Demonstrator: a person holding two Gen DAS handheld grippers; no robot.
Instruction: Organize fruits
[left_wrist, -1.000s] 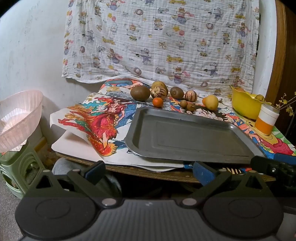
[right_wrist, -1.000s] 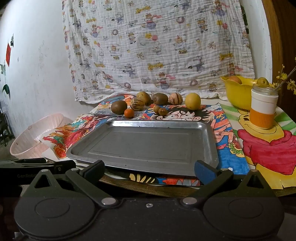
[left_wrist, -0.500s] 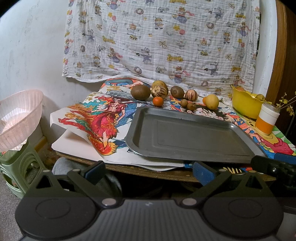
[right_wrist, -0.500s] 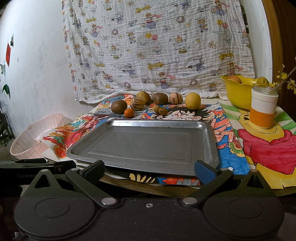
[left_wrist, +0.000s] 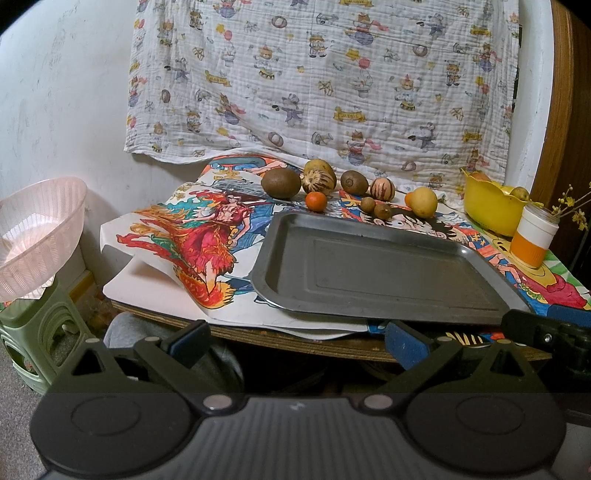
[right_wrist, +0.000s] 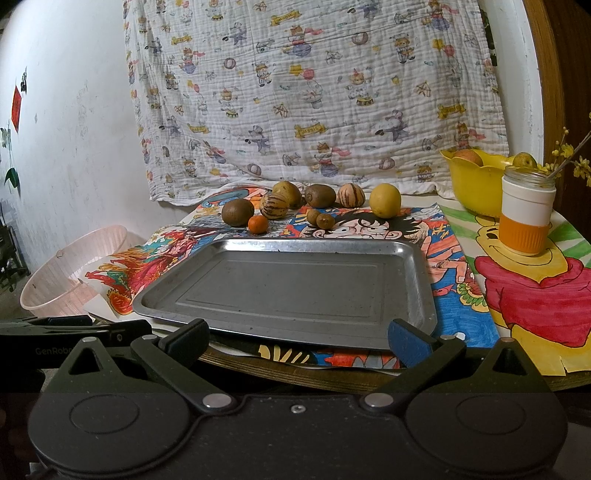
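While both grippers wait spread and empty below the table edge, the metal tray lies bare.
Fruits line up behind it; the left gripper or right gripper should pinch round ones gently. Only the right view shows the yellow bowl's fruit clearly.

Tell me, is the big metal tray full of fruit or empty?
Empty. The metal tray shows only its bare grey bottom, and the fruits, like the yellow lemon and small orange, sit on the table behind it.
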